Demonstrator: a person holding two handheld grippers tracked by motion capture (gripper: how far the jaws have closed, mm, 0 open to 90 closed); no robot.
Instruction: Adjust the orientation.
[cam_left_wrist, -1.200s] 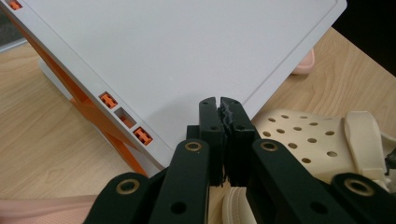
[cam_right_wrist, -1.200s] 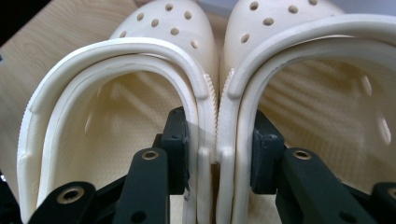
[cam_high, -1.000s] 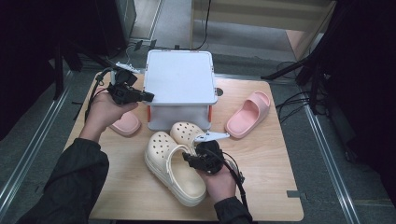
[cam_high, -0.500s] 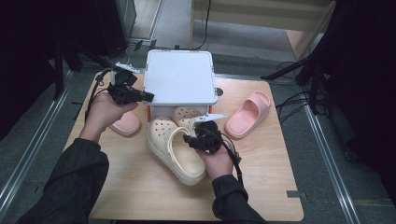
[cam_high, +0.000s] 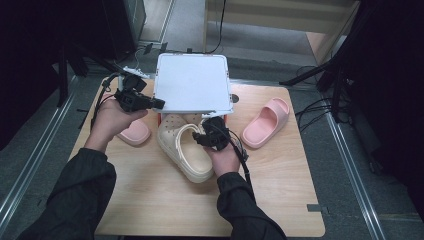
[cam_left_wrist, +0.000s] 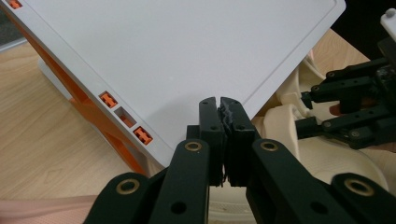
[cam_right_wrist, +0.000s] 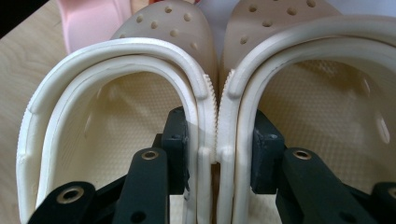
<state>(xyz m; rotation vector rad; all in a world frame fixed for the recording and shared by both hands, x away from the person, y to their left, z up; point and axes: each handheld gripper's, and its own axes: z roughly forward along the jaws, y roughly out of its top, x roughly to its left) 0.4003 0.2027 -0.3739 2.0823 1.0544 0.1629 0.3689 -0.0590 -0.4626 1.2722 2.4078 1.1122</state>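
Note:
A pair of cream clogs (cam_high: 187, 150) lies side by side on the wooden table, toes under the raised white lid (cam_high: 192, 82) of a storage box. My right gripper (cam_right_wrist: 217, 135) is shut on the touching inner walls of the left clog (cam_right_wrist: 116, 107) and the right clog (cam_right_wrist: 327, 93), one jaw inside each. From above, that right gripper (cam_high: 202, 137) sits over the heels. My left gripper (cam_left_wrist: 219, 105) is shut on the rim of the lid (cam_left_wrist: 187, 46) and holds it tilted up; in the high view the left gripper (cam_high: 159, 104) meets the lid's left edge.
One pink slide (cam_high: 267, 120) lies right of the box, another pink slide (cam_high: 132, 132) under my left hand. Orange latches (cam_left_wrist: 140, 135) line the lid's rim. The table (cam_high: 150, 200) has free wood toward its near edge. Cables and dark stands surround it.
My right hand has pushed the pair of clogs away from the person, so their toes now lie under the raised lid. The left hand and lid have stayed put.

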